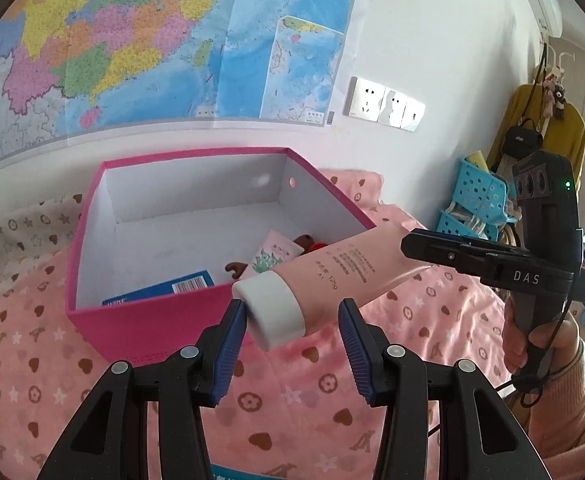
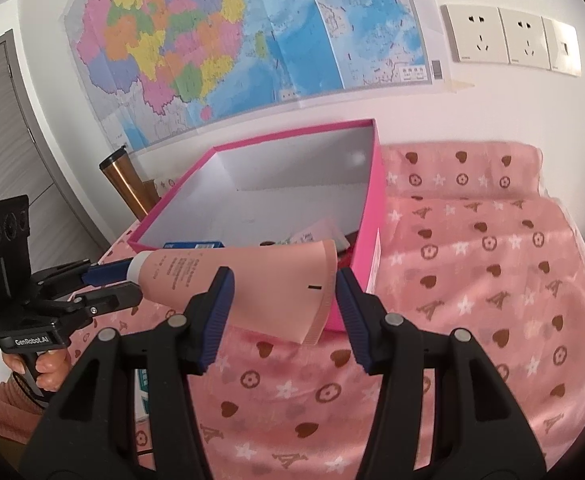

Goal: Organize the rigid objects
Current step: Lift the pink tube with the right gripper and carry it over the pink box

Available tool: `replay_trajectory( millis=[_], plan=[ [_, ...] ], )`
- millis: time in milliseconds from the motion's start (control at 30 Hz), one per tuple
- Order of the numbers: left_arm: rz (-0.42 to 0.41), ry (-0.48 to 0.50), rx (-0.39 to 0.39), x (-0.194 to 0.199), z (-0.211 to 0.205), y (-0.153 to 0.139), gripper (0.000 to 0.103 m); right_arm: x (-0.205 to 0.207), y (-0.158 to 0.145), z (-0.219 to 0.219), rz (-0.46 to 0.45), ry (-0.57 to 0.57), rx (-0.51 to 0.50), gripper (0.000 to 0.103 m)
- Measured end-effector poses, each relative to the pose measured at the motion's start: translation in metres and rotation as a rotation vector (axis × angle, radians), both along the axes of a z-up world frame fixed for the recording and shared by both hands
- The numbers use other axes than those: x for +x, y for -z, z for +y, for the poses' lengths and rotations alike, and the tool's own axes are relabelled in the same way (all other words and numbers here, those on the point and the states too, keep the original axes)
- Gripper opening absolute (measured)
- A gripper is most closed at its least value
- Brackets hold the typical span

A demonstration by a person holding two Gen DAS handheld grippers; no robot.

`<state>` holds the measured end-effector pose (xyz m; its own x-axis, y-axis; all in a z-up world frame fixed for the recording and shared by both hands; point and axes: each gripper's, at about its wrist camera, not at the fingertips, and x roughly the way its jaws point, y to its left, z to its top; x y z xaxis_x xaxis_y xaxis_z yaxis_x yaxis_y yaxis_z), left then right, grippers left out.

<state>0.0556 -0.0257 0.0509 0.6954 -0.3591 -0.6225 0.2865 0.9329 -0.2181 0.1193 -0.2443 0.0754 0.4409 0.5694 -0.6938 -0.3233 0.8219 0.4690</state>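
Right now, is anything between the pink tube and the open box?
Nothing visible. The pink tube hangs by the near wall of the pink box; its top is open, with bare floor behind the blue carton.

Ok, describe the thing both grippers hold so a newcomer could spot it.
Find the open pink box on the heart-patterned bedspread. Before its near wall a pink tube is held aloft, left gripper at its cap, right gripper on its crimped end. Only it has a broad white cap.
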Motion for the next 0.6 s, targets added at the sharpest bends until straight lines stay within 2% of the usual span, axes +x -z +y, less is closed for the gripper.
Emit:
replay_trajectory(
  millis=[600],
  plan=[
    [-0.029, -0.013, 0.01, 0.014, -0.002, -0.008, 0.048, 0.018, 0.0, -0.001, -0.014, -0.006, -0.013, 0.055]
  ],
)
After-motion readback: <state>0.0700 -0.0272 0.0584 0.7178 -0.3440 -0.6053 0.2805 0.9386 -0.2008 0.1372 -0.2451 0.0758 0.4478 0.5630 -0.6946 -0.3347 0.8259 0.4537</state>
